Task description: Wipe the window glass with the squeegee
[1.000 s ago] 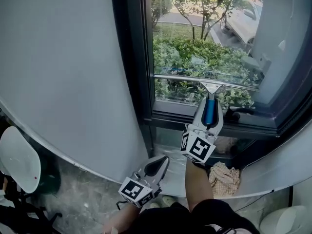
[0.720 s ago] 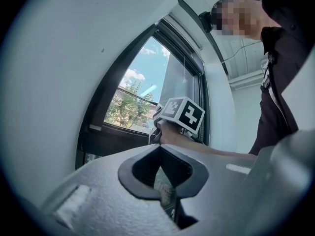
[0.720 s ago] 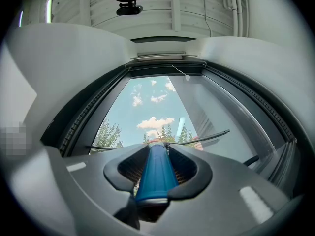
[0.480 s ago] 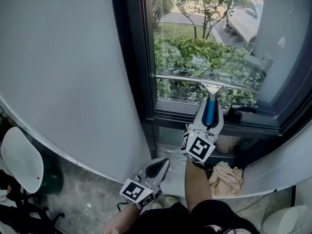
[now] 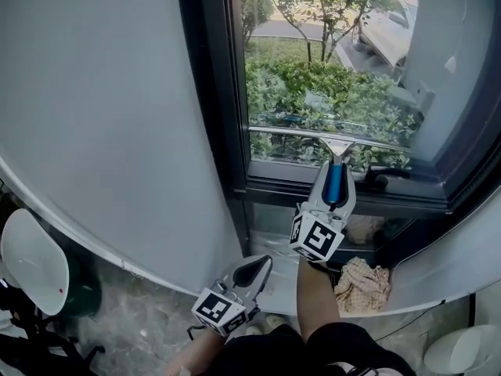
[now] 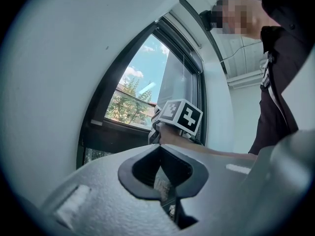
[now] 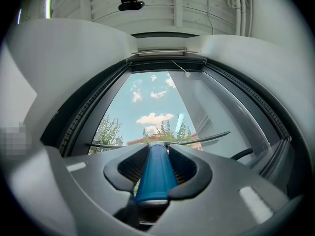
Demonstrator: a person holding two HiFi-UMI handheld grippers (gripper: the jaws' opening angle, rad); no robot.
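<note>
Blue-handled squeegee (image 5: 335, 167) upright; its blade lies level against the window glass (image 5: 329, 61).

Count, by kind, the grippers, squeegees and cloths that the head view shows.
Grippers: 2 (left gripper, right gripper)
Squeegee: 1
Cloth: 1
Total: 4

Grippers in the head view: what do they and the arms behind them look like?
Both the left gripper and the right gripper have pale grey moulded shells with black-lined jaws that taper forward. Each carries a white cube printed with black square markers. No cables show. The forearms are uncovered, and the person wears a dark top.
</note>
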